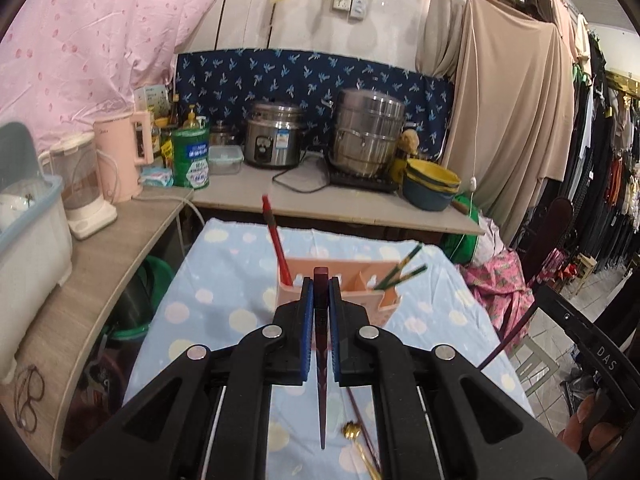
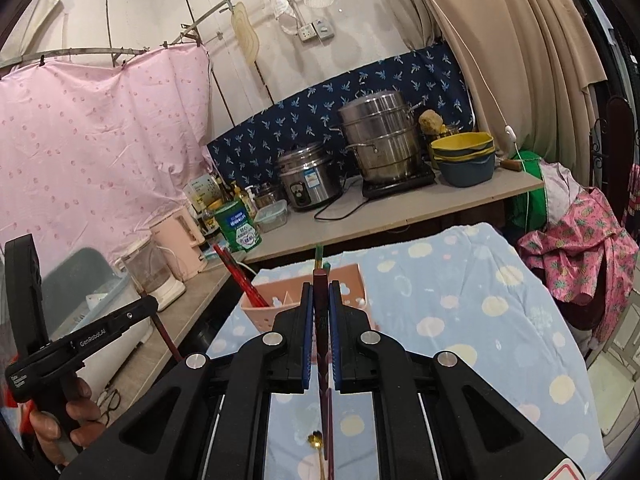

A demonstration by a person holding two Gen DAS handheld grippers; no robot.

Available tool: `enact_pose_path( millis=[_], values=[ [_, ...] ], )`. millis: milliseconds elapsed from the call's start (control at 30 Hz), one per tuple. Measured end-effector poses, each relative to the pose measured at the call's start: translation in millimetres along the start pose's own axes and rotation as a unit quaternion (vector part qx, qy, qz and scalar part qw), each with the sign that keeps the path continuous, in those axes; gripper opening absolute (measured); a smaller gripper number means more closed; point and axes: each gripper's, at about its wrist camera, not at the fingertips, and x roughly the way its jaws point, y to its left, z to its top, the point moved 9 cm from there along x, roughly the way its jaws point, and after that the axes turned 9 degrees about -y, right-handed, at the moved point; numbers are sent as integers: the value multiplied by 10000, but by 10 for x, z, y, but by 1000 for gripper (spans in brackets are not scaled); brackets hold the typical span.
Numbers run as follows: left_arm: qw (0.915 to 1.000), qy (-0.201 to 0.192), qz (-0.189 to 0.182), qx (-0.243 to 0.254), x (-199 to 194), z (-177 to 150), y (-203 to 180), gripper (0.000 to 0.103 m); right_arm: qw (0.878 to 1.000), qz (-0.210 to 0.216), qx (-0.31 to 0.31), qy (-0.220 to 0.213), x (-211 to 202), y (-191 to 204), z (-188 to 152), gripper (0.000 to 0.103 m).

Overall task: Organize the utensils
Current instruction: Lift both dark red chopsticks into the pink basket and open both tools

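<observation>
A pink plastic utensil caddy with inner dividers (image 1: 340, 288) stands upright on the pale blue dotted cloth. 2 red chopsticks (image 1: 276, 240) lean in its left compartment, tips down; 2 green chopsticks (image 1: 400, 272) slant out of its right compartment. A dark maroon chopstick (image 1: 321, 344) is pinched between blue pads, pointing at the caddy, and a second dark maroon chopstick (image 2: 321, 340) is pinched likewise. A small gold metal spoon (image 1: 358, 440) lies flat on the cloth, with a thin dark stick (image 1: 360, 412) lying just beside it.
</observation>
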Motion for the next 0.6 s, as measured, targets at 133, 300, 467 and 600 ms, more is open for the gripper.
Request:
enact_pose_path(
  millis=[133, 300, 467, 600],
  values=[
    [9995, -309, -1, 45, 32, 334, -49, 7, 9994, 59, -24, -330, 87, 95, 321, 7],
    [9973, -735, 43, 6, 101, 826, -54, 7, 9975, 167, 157, -671, 282, 172, 717, 7],
    [9936, -1125, 99, 32, 199, 1272, -45, 7, 9951, 306, 283, -899, 525, 277, 1043, 7],
    [9918, -1264, 161, 80, 364, 1426, -40, 7, 9941, 256, 240, -1022, 769, 323, 1206, 7]
  ],
)
